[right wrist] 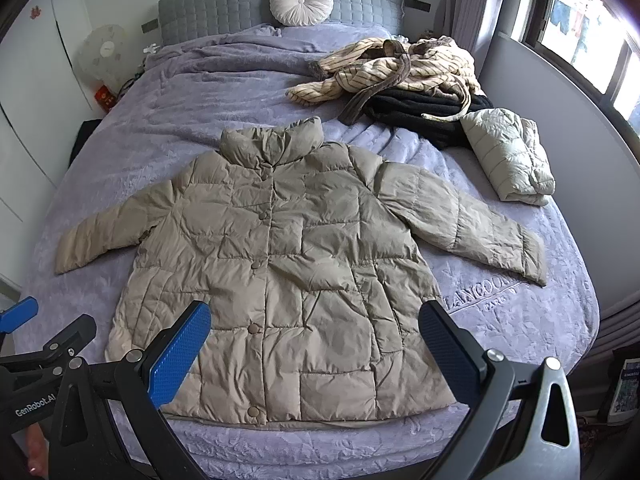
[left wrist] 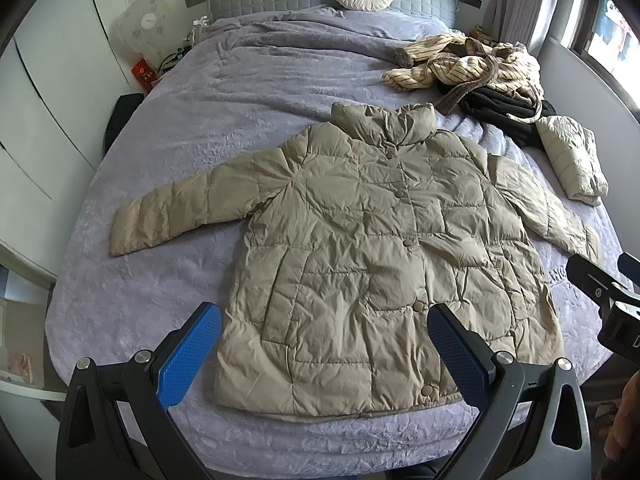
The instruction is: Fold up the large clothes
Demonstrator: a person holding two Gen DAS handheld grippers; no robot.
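A large khaki quilted puffer jacket (left wrist: 360, 240) lies flat and buttoned on the purple bedspread (left wrist: 200, 120), front up, collar toward the headboard, both sleeves spread out; it also shows in the right wrist view (right wrist: 288, 264). My left gripper (left wrist: 324, 356) is open and empty, held above the jacket's hem. My right gripper (right wrist: 316, 356) is open and empty, also above the hem, to the right of the left one. The right gripper's body shows at the right edge of the left wrist view (left wrist: 608, 300).
A folded pale puffer jacket (right wrist: 508, 156) lies at the bed's right side. Behind it is a heap of striped cream and black clothes (right wrist: 400, 76). A round white cushion (right wrist: 301, 2) leans on the grey headboard. A fan (right wrist: 105, 54) and white wardrobe stand left; a window is at right.
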